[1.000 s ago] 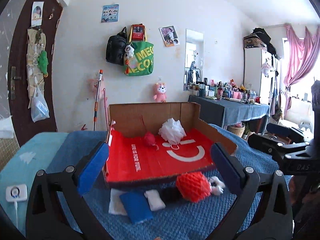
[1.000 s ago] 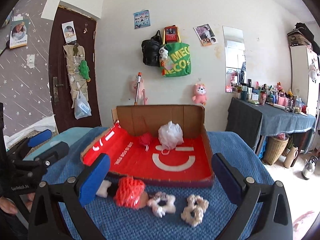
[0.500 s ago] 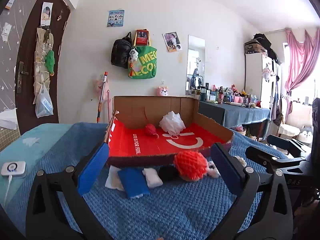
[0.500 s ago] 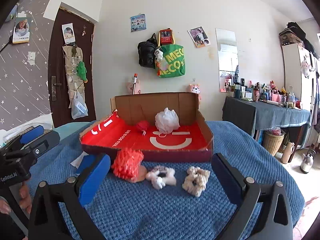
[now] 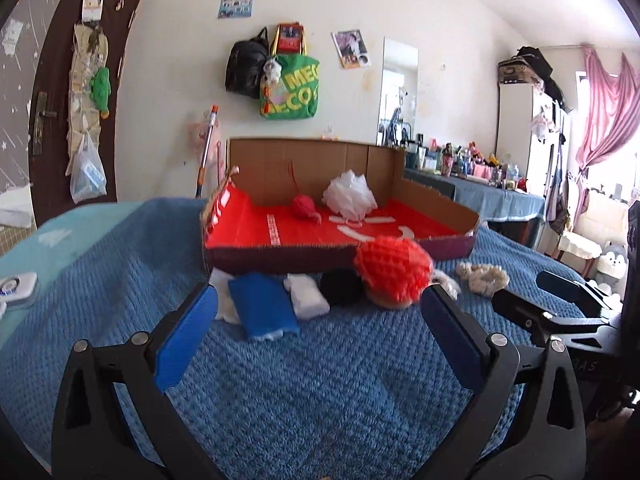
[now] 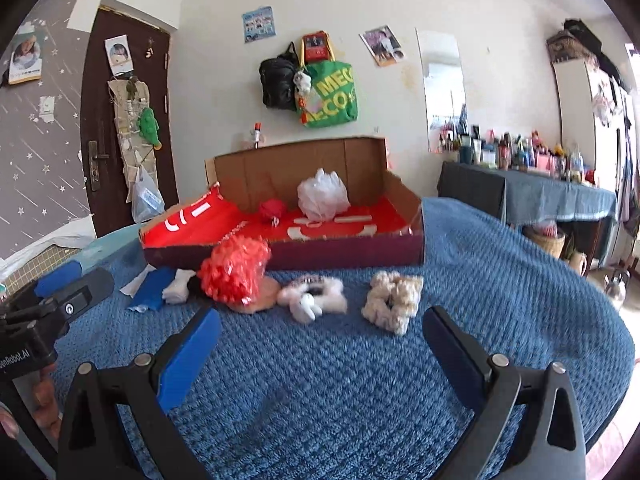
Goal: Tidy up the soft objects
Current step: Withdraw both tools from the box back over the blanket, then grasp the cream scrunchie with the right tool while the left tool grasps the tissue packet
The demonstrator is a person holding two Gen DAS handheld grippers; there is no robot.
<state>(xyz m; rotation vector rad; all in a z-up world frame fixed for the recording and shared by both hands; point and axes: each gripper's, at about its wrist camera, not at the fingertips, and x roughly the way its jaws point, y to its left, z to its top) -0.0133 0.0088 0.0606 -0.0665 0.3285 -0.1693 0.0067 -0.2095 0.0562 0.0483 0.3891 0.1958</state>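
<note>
A cardboard box [image 5: 436, 204] [image 6: 344, 256] with a red floor stands on the blue blanket. In it lie a white mesh puff [image 5: 350, 196] [image 6: 323, 195] and a small red ball [image 5: 303, 207] [image 6: 272, 210]. In front of the box lie a blue pad [image 5: 262, 308] [image 6: 150, 288], a white cloth [image 5: 306, 296] [image 6: 178, 286], a black item [image 5: 340, 286], a red knobbly ball [image 5: 392, 266] [image 6: 236, 270], a white fluffy scrunchie [image 6: 314, 296] and a beige scrunchie [image 5: 482, 274] [image 6: 394, 296]. My left gripper [image 5: 316, 336] and right gripper [image 6: 320, 354] are open, empty, low over the blanket short of these things.
The blue blanket [image 5: 320, 392] [image 6: 500, 280] covers the bed. A white charger [image 5: 16, 286] lies at the left edge. A grey-draped table [image 6: 560, 196] with bottles stands at right, with a kettle [image 6: 616, 284] on the floor. Bags [image 5: 290, 84] hang on the far wall.
Both grippers have dropped lower toward the blanket, so the box is seen more side-on. Both stay open. The soft things have not moved.
</note>
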